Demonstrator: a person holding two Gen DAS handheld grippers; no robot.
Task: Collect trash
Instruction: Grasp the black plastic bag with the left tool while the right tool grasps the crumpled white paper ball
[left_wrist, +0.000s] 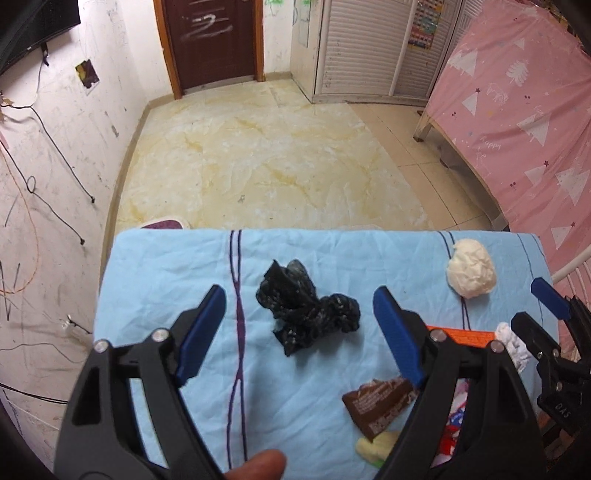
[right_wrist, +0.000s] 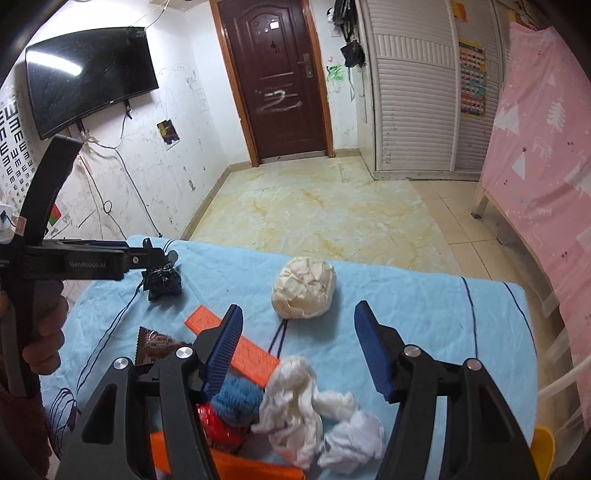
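Observation:
A crumpled black plastic bag (left_wrist: 306, 314) lies on the light blue cloth (left_wrist: 166, 280) covering the table. My left gripper (left_wrist: 299, 295) hovers just over the bag, open, with a pad on either side and neither touching it. The right wrist view shows that gripper (right_wrist: 160, 256) right above the bag (right_wrist: 164, 282). A cream paper ball (right_wrist: 303, 288) sits further along the cloth. My right gripper (right_wrist: 299, 312) stands open short of the ball. A white tissue wad (right_wrist: 306, 402) lies beneath its fingers, untouched.
An orange box (right_wrist: 232, 343), a brown wrapper (left_wrist: 376, 406), a pale yellow scrap (left_wrist: 373, 446) and blue and red items (right_wrist: 236, 402) lie on the near part of the cloth. A pink-covered bed (right_wrist: 546, 166) stands at the right. Tiled floor (right_wrist: 314, 214) lies past the table's far edge.

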